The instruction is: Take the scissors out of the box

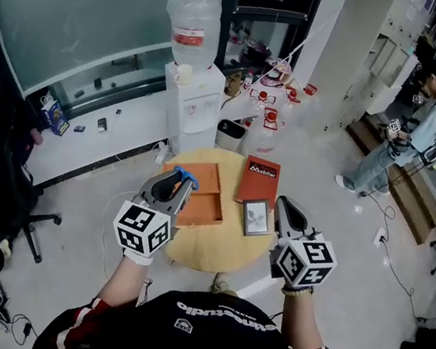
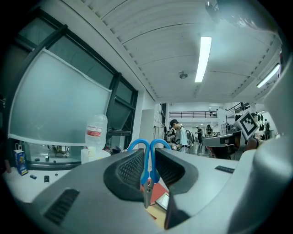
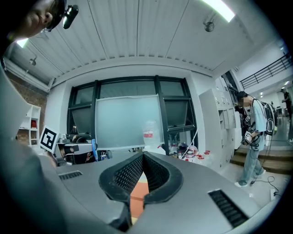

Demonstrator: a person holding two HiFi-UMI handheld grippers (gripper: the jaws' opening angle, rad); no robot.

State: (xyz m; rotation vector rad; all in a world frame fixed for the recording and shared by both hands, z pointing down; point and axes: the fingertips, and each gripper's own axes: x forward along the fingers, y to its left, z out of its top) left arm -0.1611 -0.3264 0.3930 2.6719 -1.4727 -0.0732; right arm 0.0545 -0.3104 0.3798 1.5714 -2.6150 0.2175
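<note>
Holding the scissors [image 2: 146, 171] pinched between its jaws, the left gripper [image 1: 179, 179] hung well above the round table [image 1: 208, 255], roughly over the orange box [image 1: 200, 211].

- Left gripper view: blue handle loops stood up past the jaw tips and the blades pointed down toward the table. The grip sat on the shank just below the loops, with the pads pressed against it from both sides.
- Right gripper [image 1: 288, 205]: jaws pressed together at the tips with nothing between them, held level with the left, over the table's right side.
- Box: lay open on the table, tray near and lid part behind it. No scissors were visible inside. A red booklet [image 1: 259, 178] and a small framed card [image 1: 257, 216] lay just right of it.

Judgement: the scissors were clear of the box, so removal looked essentially complete and what remained was a set-down.

Notes for doing that well:
1. Keep the pinch firm. The hold is narrow and above the blades, so the scissors could pivot or slip if the squeeze eases.
2. Move sideways to bare tabletop, clear of box and booklet, before lowering.
3. Lower until the blade tips touch, tilt flat, then release.
</note>
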